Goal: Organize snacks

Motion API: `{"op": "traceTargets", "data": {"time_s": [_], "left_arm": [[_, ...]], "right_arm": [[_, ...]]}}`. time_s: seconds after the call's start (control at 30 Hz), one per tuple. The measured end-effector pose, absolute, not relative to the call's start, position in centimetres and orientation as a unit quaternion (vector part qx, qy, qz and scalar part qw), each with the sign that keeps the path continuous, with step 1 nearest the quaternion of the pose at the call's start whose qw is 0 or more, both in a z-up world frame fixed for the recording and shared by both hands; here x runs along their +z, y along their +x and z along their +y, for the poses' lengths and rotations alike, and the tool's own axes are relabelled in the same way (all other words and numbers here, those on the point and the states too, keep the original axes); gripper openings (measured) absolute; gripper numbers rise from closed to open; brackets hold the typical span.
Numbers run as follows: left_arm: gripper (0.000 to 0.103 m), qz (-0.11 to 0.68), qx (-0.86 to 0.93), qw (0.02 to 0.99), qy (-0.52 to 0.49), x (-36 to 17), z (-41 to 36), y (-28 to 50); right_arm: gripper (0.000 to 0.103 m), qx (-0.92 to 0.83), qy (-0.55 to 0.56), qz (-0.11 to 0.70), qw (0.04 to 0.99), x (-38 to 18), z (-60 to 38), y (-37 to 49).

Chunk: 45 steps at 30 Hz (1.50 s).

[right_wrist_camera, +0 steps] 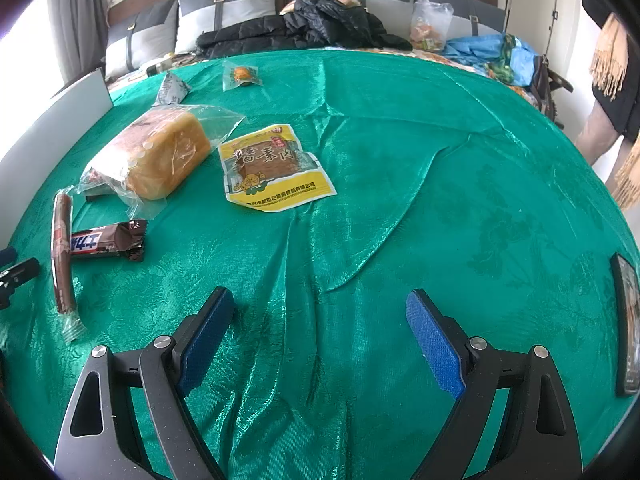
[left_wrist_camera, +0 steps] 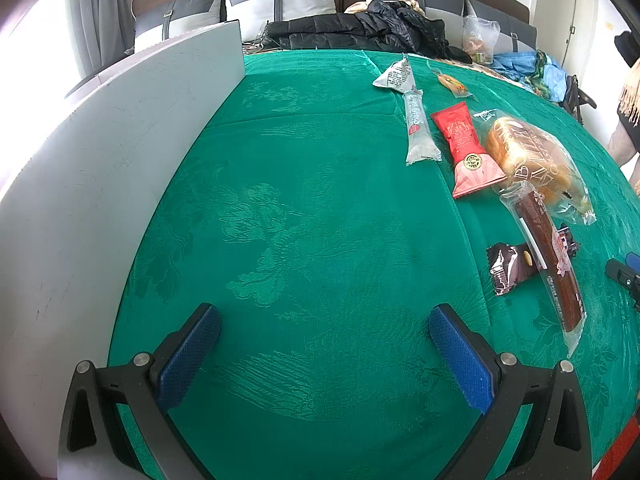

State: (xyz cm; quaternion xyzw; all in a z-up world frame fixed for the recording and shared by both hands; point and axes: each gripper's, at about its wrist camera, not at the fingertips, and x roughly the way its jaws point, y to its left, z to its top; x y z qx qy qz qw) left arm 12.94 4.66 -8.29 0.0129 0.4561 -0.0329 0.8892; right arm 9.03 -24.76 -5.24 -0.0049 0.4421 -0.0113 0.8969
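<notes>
Snacks lie scattered on a green cloth (left_wrist_camera: 312,208). In the left wrist view a bagged bread loaf (left_wrist_camera: 528,156), a red packet (left_wrist_camera: 466,146), a clear stick pack (left_wrist_camera: 416,128), a long sausage (left_wrist_camera: 550,256) and a brown chocolate bar (left_wrist_camera: 510,266) sit to the right. My left gripper (left_wrist_camera: 324,340) is open over bare cloth. In the right wrist view the bread (right_wrist_camera: 160,156), a yellow packet (right_wrist_camera: 274,168), the sausage (right_wrist_camera: 62,256) and the chocolate bar (right_wrist_camera: 110,240) lie ahead and left. My right gripper (right_wrist_camera: 320,328) is open, nothing between its fingers.
A grey-white board (left_wrist_camera: 100,184) stands along the cloth's left edge. A black jacket (right_wrist_camera: 304,26), pillows and a plastic bag (right_wrist_camera: 430,26) lie beyond the cloth. A dark flat device (right_wrist_camera: 628,320) rests at the right edge. A person's legs (right_wrist_camera: 604,124) stand at the far right.
</notes>
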Motion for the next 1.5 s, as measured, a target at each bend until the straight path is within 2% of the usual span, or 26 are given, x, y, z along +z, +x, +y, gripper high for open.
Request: {"op": "traceTargets", "data": {"time_s": [0.33,0.43,0.53,0.67,0.77,0.8,0.83,0.87,0.9,0.93,1.0,1.13,1.2,1.27,1.3,1.33,1.4,1.5], "left_arm": [[0.103,0.467,-0.037,0.883,0.012,-8.0,4.8,12.2],[0.102,0.469,-0.064,0.88,-0.044,-7.2,4.7,10.5],[0.102,0.468,-0.117,0.872,-0.082,-5.8,2.4,9.9],[0.102,0.475,-0.145,0.864,-0.084,-4.3,-2.6,11.4],[0.093,0.491,-0.119,0.861,-0.061,-5.0,-5.7,13.0],[0.084,0.498,-0.107,0.859,-0.051,-5.5,-6.3,13.4],[0.068,0.508,-0.092,0.855,-0.043,-6.2,-6.6,13.8],[0.063,0.499,-0.08,0.863,-0.031,-6.2,-6.8,13.6],[0.035,0.49,-0.082,0.867,-0.028,-6.1,-6.7,13.3],[0.023,0.493,-0.081,0.866,-0.026,-6.2,-6.4,13.0],[0.018,0.5,-0.1,0.86,-0.04,-6.2,-4.9,12.5],[0.017,0.51,-0.088,0.856,-0.016,-5.8,-0.7,11.5],[0.017,0.512,-0.076,0.855,-0.01,-5.8,1.2,11.8],[0.024,0.523,-0.072,0.849,-0.023,-6.0,3.1,12.6],[0.035,0.517,-0.081,0.852,-0.03,-6.0,3.5,12.8],[0.065,0.515,-0.078,0.853,-0.026,-6.2,3.8,13.0],[0.091,0.509,-0.059,0.859,0.001,-6.8,3.8,13.2],[0.099,0.481,-0.05,0.875,0.039,-7.5,3.6,12.6]], "right_arm": [[0.09,-0.013,-0.007,0.442,0.897,-5.2,-24.8,9.0],[0.089,-0.015,-0.01,0.441,0.897,-5.1,-24.8,9.0],[0.089,-0.02,-0.014,0.439,0.898,-5.0,-24.7,9.0],[0.089,-0.027,-0.029,0.434,0.9,-4.9,-24.3,9.0],[0.089,-0.029,-0.034,0.433,0.9,-4.9,-24.2,9.0],[0.089,-0.028,-0.032,0.433,0.9,-4.9,-24.3,9.0],[0.089,-0.026,-0.029,0.434,0.9,-4.9,-24.3,9.0],[0.089,-0.025,-0.025,0.436,0.899,-4.9,-24.4,9.1],[0.089,-0.023,-0.021,0.436,0.899,-4.9,-24.5,9.1],[0.089,-0.022,-0.018,0.437,0.899,-4.9,-24.6,9.1],[0.089,-0.019,-0.011,0.439,0.898,-5.0,-24.7,9.1],[0.089,-0.017,-0.007,0.439,0.898,-5.0,-24.8,9.2],[0.089,-0.018,-0.008,0.439,0.898,-5.0,-24.8,9.2],[0.089,-0.018,-0.008,0.439,0.898,-5.0,-24.8,9.2],[0.089,-0.018,-0.008,0.439,0.898,-5.0,-24.8,9.2],[0.089,-0.018,-0.008,0.439,0.898,-5.0,-24.8,9.3],[0.089,-0.018,-0.008,0.439,0.898,-5.0,-24.8,9.2],[0.089,-0.018,-0.008,0.439,0.898,-5.0,-24.8,9.2]]}}
